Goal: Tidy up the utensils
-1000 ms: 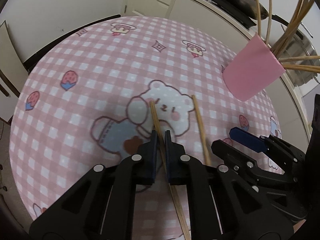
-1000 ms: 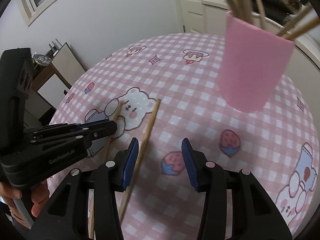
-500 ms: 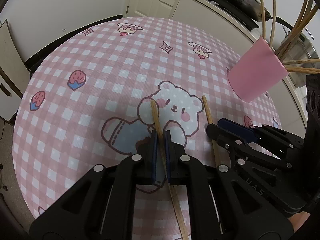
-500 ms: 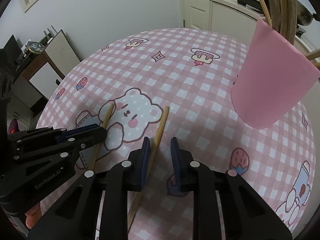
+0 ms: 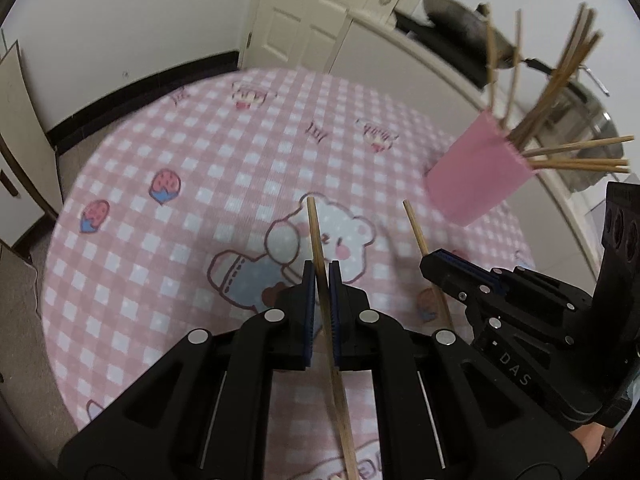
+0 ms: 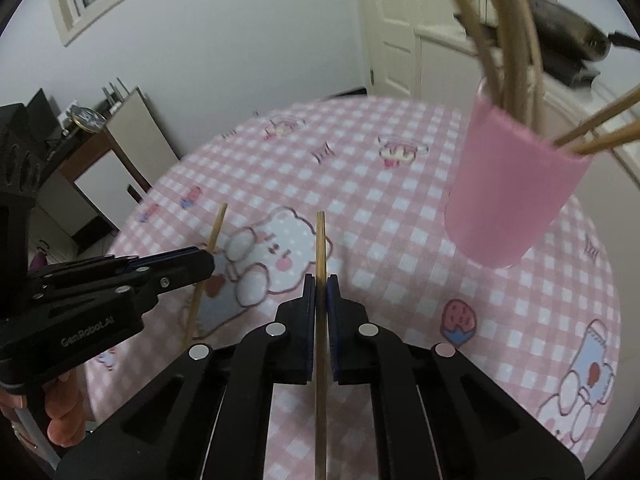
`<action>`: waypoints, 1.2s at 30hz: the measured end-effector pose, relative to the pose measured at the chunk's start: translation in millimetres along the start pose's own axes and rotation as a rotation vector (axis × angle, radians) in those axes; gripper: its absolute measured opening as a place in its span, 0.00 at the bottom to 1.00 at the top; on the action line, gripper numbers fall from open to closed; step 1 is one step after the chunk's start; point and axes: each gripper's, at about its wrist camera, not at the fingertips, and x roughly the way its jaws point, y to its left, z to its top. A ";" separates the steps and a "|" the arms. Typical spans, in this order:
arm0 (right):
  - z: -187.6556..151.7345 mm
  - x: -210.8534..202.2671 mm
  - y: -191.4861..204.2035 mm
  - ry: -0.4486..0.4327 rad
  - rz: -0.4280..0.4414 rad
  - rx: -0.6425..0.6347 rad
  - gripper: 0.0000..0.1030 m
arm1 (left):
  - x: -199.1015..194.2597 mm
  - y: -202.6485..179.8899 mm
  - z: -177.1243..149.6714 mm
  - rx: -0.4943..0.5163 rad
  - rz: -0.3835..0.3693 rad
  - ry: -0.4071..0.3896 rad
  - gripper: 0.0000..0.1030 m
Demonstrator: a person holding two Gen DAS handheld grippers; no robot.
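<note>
Well left of the pink cup [image 5: 476, 172], the left gripper [image 5: 321, 280] pinches one chopstick [image 5: 316, 236] over the bear print; nearer the cup, the right gripper [image 6: 320, 294] has just been closing and now clamps a second chopstick [image 6: 320, 240]. Several chopsticks already stand in the cup; these two look left to add. The grippers read "GenRobot.AI" and "DAS".

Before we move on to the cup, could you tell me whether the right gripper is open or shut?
Shut on a wooden chopstick: the right gripper has just closed, its blue pads pressing the stick on both sides.
</note>
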 end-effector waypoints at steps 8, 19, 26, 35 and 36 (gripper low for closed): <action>4.5 -63.0 11.9 -0.147 0.029 -0.034 0.04 | -60.1 -24.1 0.2 0.040 -0.042 -0.135 0.06; 1.2 -112.2 9.9 -0.224 0.042 -0.044 0.04 | -111.9 -53.7 0.2 0.089 -0.059 -0.222 0.06; -2.6 -94.1 5.2 -0.161 0.053 -0.024 0.04 | -82.0 -41.7 -4.5 0.069 -0.014 -0.131 0.07; -4.7 -45.4 -8.2 -0.049 0.058 0.008 0.04 | -14.8 -25.1 -8.0 0.061 0.058 0.021 0.07; -6.0 -38.4 -10.8 -0.034 0.059 0.013 0.04 | -8.9 -23.5 -8.3 0.060 0.064 0.033 0.07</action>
